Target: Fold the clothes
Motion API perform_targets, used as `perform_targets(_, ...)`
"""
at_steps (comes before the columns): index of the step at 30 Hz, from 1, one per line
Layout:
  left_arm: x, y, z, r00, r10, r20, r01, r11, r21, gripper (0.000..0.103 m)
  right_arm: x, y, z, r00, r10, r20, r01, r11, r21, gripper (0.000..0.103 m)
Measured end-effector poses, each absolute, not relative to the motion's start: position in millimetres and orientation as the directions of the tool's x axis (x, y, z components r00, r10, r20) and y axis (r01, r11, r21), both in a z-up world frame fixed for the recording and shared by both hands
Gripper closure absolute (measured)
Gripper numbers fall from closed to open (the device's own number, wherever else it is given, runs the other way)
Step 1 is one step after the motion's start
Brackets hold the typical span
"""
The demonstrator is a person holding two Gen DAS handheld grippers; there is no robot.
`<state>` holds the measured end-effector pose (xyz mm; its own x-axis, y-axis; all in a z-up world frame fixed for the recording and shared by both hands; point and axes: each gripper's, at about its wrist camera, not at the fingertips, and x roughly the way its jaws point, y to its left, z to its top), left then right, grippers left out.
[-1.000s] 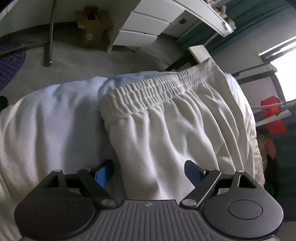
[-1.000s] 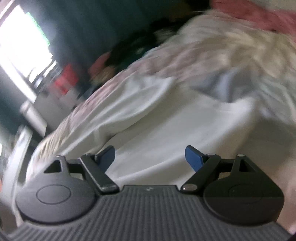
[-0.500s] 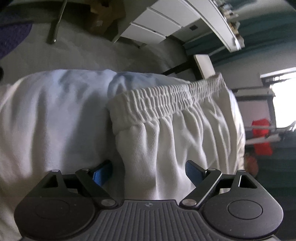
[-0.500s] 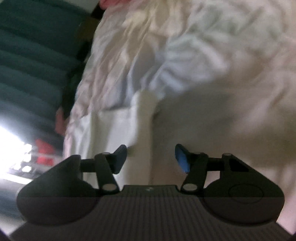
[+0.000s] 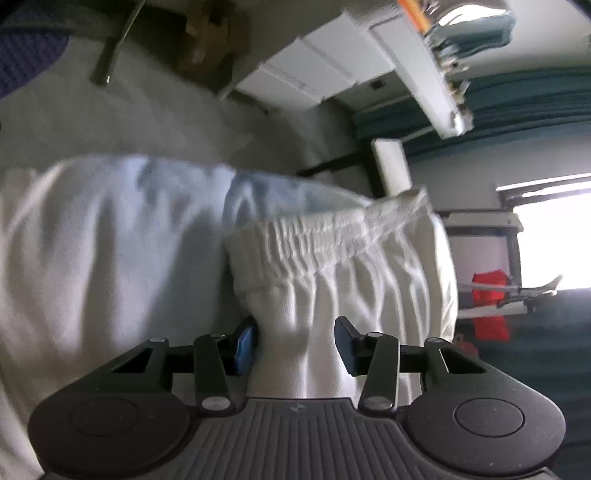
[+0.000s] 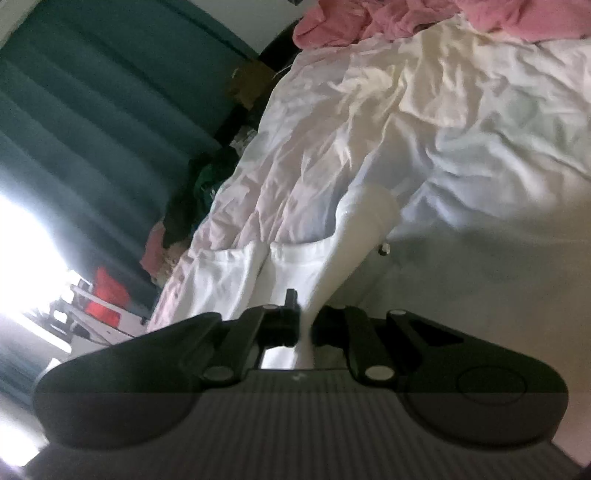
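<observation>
- Left wrist view: the left hand-held gripper (image 5: 294, 345) has its blue-padded fingers (image 5: 245, 345) set partly apart, with a bunched fold of the white elastic-waisted cotton shorts (image 5: 343, 280) between them; the left pad touches the cloth, while a narrow gap seems to remain at the right pad.
- Gathered waistband of the shorts (image 5: 325, 236) runs across the middle of this view, over the edge of the bed covered by a crumpled white sheet (image 5: 92, 251).
- Small moulded emblem on the gripper body between the finger pivots is too small to read; no other writing is legible.
- White drawer unit (image 5: 317, 70), brown cardboard box (image 5: 210, 40), red cloth on a rack (image 5: 489, 306) and the bright window (image 5: 554, 236) are blurred; items on the white shelf at upper right cannot be identified.
- Right wrist view: the right hand-held gripper (image 6: 304, 326) is pinched narrow on a thin pulled-up strip of the white shorts (image 6: 354, 240), which stretches away over the sheet (image 6: 461, 110).
- Two hemmed leg ends of the shorts lie side by side just left of the strip.
- Pink crumpled fabric (image 6: 388, 18) is cut off at the top edge; teal curtain (image 6: 92, 110) fills the left, and the dark clothing pile beside the bed is indistinct.
- Lower part of this view is shaded dark, hiding detail on the gripper body.
</observation>
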<state>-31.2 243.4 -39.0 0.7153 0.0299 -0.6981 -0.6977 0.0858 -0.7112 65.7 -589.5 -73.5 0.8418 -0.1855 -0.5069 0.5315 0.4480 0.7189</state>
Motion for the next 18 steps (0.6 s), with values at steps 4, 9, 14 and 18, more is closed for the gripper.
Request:
perform_targets(4,-34,253,-56,0.716,-0.017,-0.698,-0.698,0.006,-0.716,0.051,65,-597,-81,0.832,-0.168,-0.529,0.547,0.41,0.73,0.095)
perform_targets(9,-31,254,-51,0.724,-0.007,-0.69,-0.689,0.036,-0.724,0.074,66,-595,-82,0.827,-0.172,-0.535,0.551,0.431,0.714,0.095)
perform_targets(14,-28,262,-26,0.73,-0.013,-0.683,-0.677,0.125,-0.725,0.095,52,-585,-57,0.872,-0.188,-0.453,0.487,0.441,0.754,0.095)
perform_targets(18,-13,273,17,0.772,0.004,-0.635,-0.623,0.202,-0.756,0.097,46,-573,-25,0.899,-0.218,-0.38,0.438,0.478,0.762,0.095)
